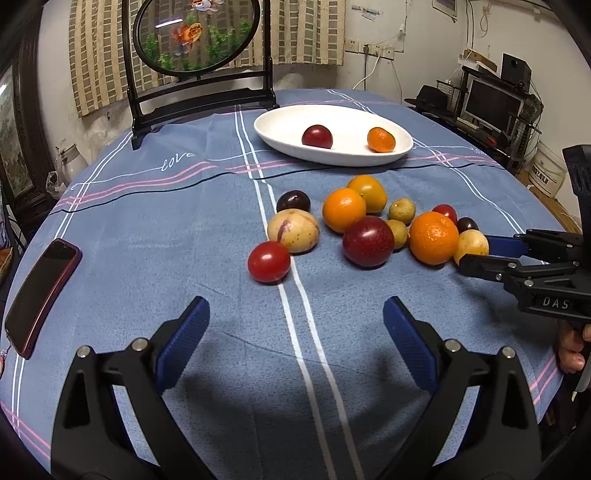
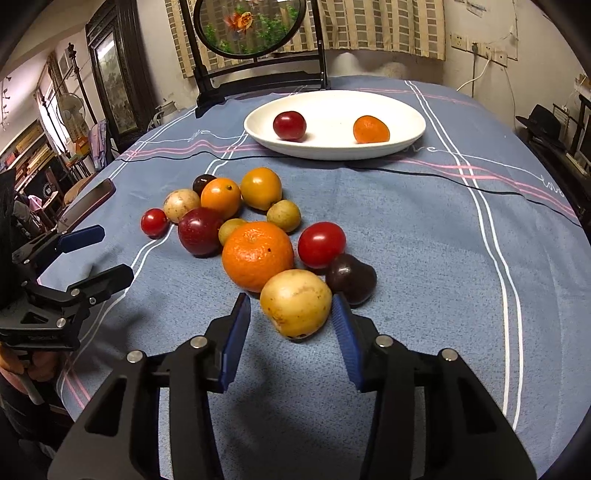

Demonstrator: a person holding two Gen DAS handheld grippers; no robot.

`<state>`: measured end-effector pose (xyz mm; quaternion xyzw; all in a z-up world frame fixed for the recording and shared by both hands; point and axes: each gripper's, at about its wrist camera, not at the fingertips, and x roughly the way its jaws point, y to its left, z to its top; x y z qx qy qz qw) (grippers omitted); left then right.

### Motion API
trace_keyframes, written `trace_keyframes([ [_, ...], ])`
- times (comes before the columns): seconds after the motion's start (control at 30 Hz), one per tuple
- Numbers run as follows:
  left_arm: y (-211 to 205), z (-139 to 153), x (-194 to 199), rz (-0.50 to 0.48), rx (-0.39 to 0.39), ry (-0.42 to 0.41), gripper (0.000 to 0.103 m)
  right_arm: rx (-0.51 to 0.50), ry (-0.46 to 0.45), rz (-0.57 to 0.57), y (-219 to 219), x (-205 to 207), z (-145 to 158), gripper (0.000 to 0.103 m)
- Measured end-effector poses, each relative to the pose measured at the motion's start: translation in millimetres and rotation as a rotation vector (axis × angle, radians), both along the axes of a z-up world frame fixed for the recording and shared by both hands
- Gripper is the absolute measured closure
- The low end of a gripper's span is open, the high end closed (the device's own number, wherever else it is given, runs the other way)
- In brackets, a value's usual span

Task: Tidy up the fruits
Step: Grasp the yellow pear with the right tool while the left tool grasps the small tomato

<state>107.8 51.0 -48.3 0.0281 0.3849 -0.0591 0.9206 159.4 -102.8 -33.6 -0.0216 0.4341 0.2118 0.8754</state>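
A pile of loose fruit lies on the blue tablecloth. My right gripper (image 2: pixel 290 308) straddles a pale yellow fruit (image 2: pixel 295 302) at the pile's near edge. Its right pad looks to touch the skin, while the left pad stands a small gap off, so it is open. A big orange (image 2: pixel 258 254), a red tomato (image 2: pixel 321 244) and a dark plum (image 2: pixel 351 278) crowd just behind. My left gripper (image 1: pixel 295 314) is wide open and empty over bare cloth, short of a red tomato (image 1: pixel 269 261). The white plate (image 1: pixel 351 122) at the back holds a plum (image 1: pixel 317 136) and a small orange (image 1: pixel 381 139).
A dark phone (image 1: pixel 40 291) lies near the table's left edge. A round fish-painted screen on a black stand (image 1: pixel 195 33) rises behind the plate. A hand (image 1: pixel 570 347) holds the right gripper's handle. Furniture and a monitor stand beyond the table at right.
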Motion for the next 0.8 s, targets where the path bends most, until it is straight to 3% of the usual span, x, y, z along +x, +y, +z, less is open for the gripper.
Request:
trace_keyframes([
  [0.37, 5, -2, 5, 0.006, -0.015, 0.026, 0.006, 0.009, 0.015, -0.023, -4, 3, -3, 0.065],
  [0.5, 13, -2, 11, -0.020, -0.095, 0.049, 0.007, 0.081, 0.008, -0.040, -15, 2, -1, 0.065],
  [0.6, 18, -1, 17, -0.023, -0.124, 0.044, 0.010, 0.074, 0.000, -0.029, -12, 0, 0, 0.065],
  [0.7, 21, -5, 27, -0.039, -0.158, 0.093, 0.016, 0.067, -0.006, -0.017, -9, -2, 0, 0.065],
  [0.8, 23, -7, 35, -0.012, -0.140, 0.111, 0.021, 0.083, -0.001, -0.022, -12, 0, 1, 0.065],
])
